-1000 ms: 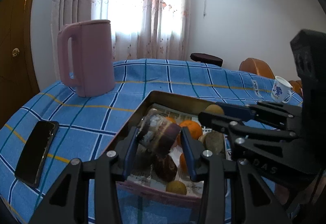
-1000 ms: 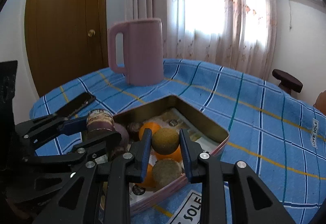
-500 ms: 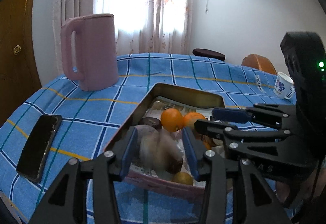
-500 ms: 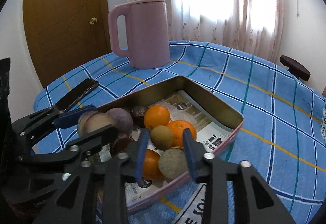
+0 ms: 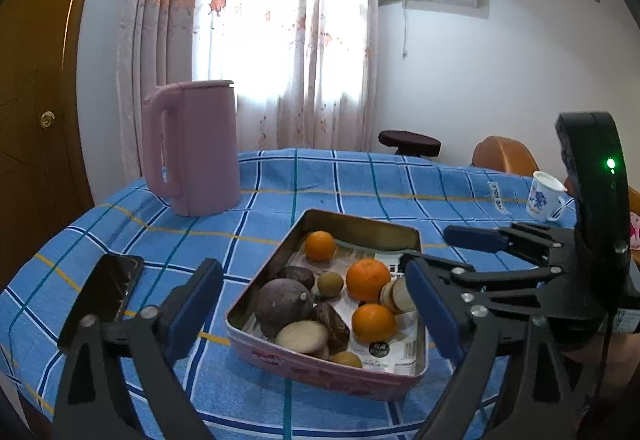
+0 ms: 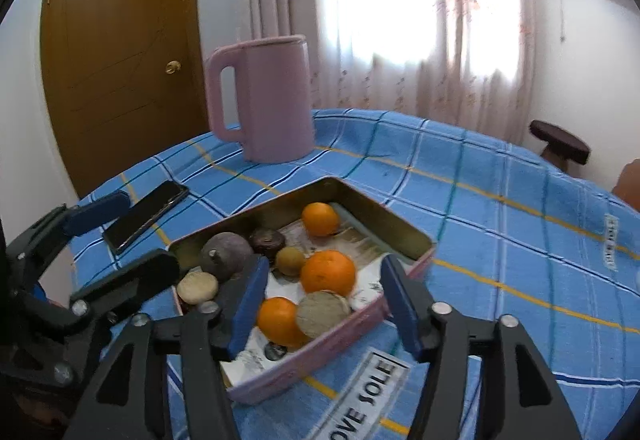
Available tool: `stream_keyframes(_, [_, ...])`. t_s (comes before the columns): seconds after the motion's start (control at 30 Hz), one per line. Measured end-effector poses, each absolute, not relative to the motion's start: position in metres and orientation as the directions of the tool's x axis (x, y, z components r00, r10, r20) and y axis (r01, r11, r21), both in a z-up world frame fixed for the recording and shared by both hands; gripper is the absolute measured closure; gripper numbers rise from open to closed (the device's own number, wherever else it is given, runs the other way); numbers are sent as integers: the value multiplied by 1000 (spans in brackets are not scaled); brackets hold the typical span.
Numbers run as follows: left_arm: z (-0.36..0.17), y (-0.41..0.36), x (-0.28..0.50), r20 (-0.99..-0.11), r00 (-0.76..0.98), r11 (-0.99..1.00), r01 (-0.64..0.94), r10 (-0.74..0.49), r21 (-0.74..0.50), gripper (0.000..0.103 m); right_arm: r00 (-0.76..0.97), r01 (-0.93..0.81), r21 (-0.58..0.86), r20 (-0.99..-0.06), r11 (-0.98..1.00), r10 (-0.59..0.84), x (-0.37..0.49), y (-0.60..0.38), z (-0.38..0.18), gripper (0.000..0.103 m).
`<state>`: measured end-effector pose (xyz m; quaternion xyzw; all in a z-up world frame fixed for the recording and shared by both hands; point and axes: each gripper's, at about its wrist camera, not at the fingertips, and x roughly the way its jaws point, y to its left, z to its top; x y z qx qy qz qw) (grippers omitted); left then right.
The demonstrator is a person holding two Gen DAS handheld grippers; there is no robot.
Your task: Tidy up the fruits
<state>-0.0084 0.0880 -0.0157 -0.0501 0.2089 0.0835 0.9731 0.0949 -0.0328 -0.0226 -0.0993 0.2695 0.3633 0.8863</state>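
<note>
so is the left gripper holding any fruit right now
No, the left gripper is open and empty, with the fruit lying in the tin.

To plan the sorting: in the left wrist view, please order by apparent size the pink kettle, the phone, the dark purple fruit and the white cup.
1. pink kettle
2. phone
3. dark purple fruit
4. white cup
The phone lies nearer the camera and the cup farther, so their true sizes stay unsure.

Fruits (image 5: 368, 279) in tin (image 5: 360, 228), kettle (image 5: 192, 146) behind, phone (image 5: 102, 300) to its left.
</note>
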Motion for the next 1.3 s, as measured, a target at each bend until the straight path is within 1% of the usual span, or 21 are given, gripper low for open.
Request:
stream_keyframes(0.2, [-12,83,-12,-405,905,983,-172,131,-66,7,651,-649,1,-516,761,556,89,-57,-12,40])
stream_keyframes(0.3, [-10,80,-13,-398,908,983,-171,132,-64,4,669,-633,-1,-504,774,546,86,-67,-8,40])
stream_keyframes(0.7, [-5,66,-12,-390,914,987,-147,112,-61,4,708,-602,-13,-472,799,526,69,-91,4,39])
stream_keyframes(1.3, [0,56,-15,-383,918,990,-130,102,-49,2,727,-574,8,-456,819,514,64,-107,4,38])
